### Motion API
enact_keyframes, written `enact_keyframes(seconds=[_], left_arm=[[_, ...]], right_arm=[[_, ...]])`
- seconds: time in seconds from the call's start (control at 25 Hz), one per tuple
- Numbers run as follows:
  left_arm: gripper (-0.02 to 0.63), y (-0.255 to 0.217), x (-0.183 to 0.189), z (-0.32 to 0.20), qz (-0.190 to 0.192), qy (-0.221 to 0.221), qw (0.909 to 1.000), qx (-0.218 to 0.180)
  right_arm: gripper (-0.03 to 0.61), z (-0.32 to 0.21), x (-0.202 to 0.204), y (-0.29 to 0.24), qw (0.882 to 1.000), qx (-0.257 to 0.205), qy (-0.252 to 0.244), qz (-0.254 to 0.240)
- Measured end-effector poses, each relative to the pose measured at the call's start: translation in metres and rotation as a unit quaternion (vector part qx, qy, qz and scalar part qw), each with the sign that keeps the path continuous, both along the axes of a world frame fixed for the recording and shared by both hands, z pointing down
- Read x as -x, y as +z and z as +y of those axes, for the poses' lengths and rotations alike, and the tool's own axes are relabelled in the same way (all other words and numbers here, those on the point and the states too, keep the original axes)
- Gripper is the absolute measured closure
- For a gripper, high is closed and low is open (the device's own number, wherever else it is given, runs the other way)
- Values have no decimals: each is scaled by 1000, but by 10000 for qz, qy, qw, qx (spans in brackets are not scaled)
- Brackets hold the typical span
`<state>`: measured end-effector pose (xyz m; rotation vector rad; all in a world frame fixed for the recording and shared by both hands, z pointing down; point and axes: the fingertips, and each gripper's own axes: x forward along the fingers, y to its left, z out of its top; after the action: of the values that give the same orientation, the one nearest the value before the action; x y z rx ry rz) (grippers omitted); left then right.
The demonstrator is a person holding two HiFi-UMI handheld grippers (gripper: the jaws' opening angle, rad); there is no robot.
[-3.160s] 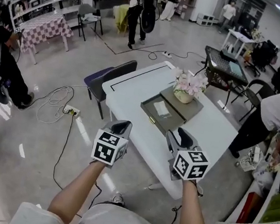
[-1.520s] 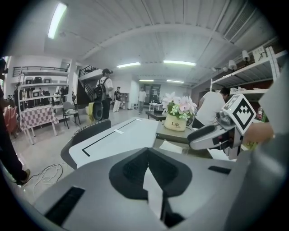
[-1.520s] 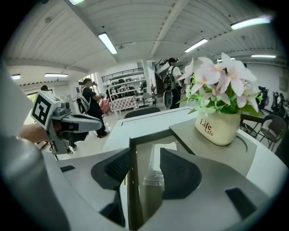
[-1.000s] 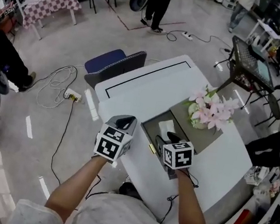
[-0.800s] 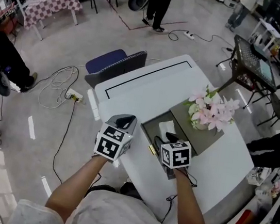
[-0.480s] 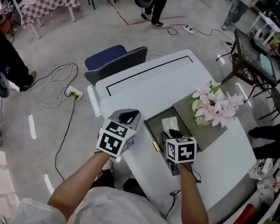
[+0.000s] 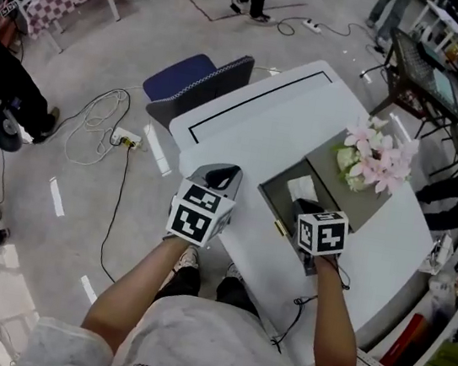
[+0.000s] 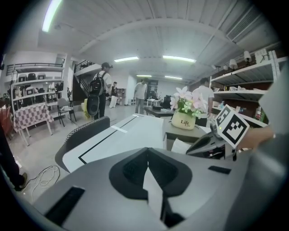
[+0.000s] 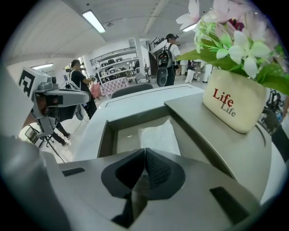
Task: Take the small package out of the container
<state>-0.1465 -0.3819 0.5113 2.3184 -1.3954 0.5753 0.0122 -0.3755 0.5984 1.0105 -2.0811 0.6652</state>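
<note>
The small package [image 9: 156, 135] is a flat, crinkled pouch of clear plastic. It lies in the shallow grey rectangular container [image 9: 104, 131] on the white table [image 7: 255, 122]. My right gripper [image 9: 144, 150] has just closed and pinches the pouch's near edge; the rest runs toward 12 o'clock. My left gripper [image 8: 146, 150], at 9 o'clock over the table, is pressed together. I count 1 package, 1 container and 1 cream flower pot [image 9: 235, 106] at 2 o'clock.

Head camera looks steeply down on your table [image 7: 262, 132]; left gripper [image 7: 224, 173] camera faces across it, right gripper [image 7: 304, 206] camera hugs the container [image 9: 104, 135]; all share the flowerpot [image 8: 183, 121].
</note>
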Motion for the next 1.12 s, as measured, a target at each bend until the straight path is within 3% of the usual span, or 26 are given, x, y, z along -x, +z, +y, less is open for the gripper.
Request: enact_keyframes(seconds=[0.4, 1.12], left_arm=[[607, -9, 5, 2, 39, 320, 9994, -87], [607, -53, -60, -7, 140, 1359, 9893, -515]], right_arm=[[572, 6, -1, -24, 9991, -322, 258, 0], [572, 22, -26, -126, 9823, -1458, 1106, -404]])
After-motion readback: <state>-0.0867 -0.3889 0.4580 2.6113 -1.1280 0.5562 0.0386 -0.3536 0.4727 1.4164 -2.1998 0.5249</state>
